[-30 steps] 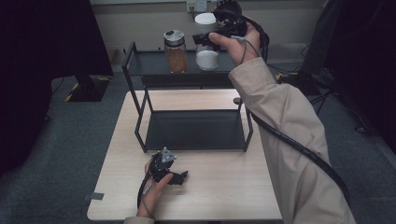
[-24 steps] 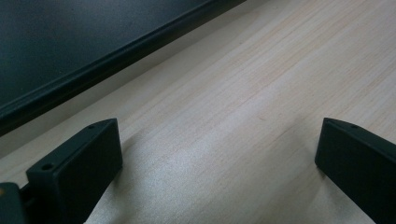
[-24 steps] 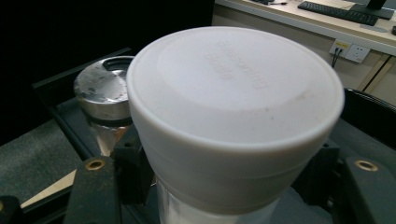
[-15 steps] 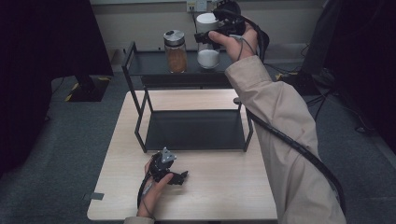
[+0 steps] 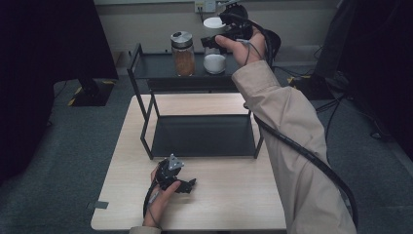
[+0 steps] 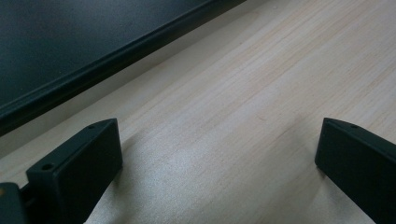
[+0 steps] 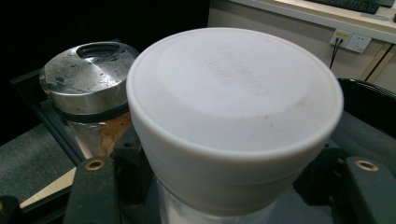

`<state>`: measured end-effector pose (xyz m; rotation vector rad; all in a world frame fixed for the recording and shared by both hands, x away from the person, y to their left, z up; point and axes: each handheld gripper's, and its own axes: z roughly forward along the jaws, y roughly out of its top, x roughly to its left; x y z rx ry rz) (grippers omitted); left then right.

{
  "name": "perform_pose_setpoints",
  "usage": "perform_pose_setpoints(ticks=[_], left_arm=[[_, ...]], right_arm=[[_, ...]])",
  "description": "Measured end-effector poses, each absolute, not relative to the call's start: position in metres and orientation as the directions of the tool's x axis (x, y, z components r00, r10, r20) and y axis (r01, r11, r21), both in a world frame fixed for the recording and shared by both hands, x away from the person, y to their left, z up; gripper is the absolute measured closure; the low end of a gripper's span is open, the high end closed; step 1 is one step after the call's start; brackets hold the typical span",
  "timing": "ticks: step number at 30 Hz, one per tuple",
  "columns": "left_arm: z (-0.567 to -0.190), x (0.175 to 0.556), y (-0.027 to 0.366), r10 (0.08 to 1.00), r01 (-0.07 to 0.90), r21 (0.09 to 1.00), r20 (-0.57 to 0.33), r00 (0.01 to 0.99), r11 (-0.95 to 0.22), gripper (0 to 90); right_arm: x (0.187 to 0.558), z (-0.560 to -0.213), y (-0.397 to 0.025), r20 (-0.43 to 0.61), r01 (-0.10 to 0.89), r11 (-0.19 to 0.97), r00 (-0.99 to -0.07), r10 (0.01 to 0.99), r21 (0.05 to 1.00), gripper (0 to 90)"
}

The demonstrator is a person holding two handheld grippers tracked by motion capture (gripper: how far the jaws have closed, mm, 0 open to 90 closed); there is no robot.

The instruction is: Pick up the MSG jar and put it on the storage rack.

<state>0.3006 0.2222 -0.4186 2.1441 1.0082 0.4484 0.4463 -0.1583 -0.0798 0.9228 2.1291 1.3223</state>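
A clear jar with a white lid (image 5: 214,53) is at the top shelf of the black rack (image 5: 156,68), to the right of a brown-filled jar with a metal lid (image 5: 183,53). My right gripper (image 5: 217,43) reaches it from the right, and its jaws close on both sides just under the lid. In the right gripper view the white lid (image 7: 233,98) looms between the jaws, with the metal-lidded jar (image 7: 86,77) behind to the left. My left gripper (image 5: 191,184) rests on the wooden table (image 5: 234,204) in front of the rack, open, with bare wood (image 6: 219,154) between its jaws.
The rack's lower shelf (image 5: 202,135) is a bare dark tray at the table's middle; its front edge (image 6: 93,70) lies just ahead of my left gripper. A black cable (image 5: 311,161) trails along the right sleeve. Grey carpet surrounds the table.
The right hand and gripper rose very slightly at the white-lidded jar. The left gripper stayed still on the table.
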Motion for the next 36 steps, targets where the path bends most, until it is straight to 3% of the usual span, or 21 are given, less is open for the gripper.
perform_pose_setpoints(ticks=[16,18,21,27,36], left_arm=[[-0.419,0.301,0.222,0.773,0.524,0.729,0.01,0.635,-0.44,0.0],[-0.419,0.301,0.222,0.773,0.524,0.729,0.01,0.635,-0.44,0.0],[-0.419,0.301,0.222,0.773,0.524,0.729,0.01,0.635,-0.44,0.0],[-0.419,0.3,0.222,0.774,0.525,0.729,0.01,0.633,-0.439,0.0],[-0.419,0.3,0.222,0.775,0.526,0.729,0.009,0.632,-0.437,0.0]], right_arm=[[0.442,-0.084,-0.158,-0.039,0.292,0.3,-0.654,0.756,0.908,33.5],[0.442,-0.084,-0.158,-0.041,0.293,0.304,-0.655,0.754,0.907,30.5],[0.442,-0.083,-0.157,-0.03,0.308,0.299,-0.65,0.759,0.903,18.0],[0.44,-0.082,-0.158,-0.015,0.319,0.288,-0.647,0.762,0.903,6.2],[0.428,-0.087,-0.164,0.022,0.328,0.232,-0.617,0.787,0.916,0.0]])
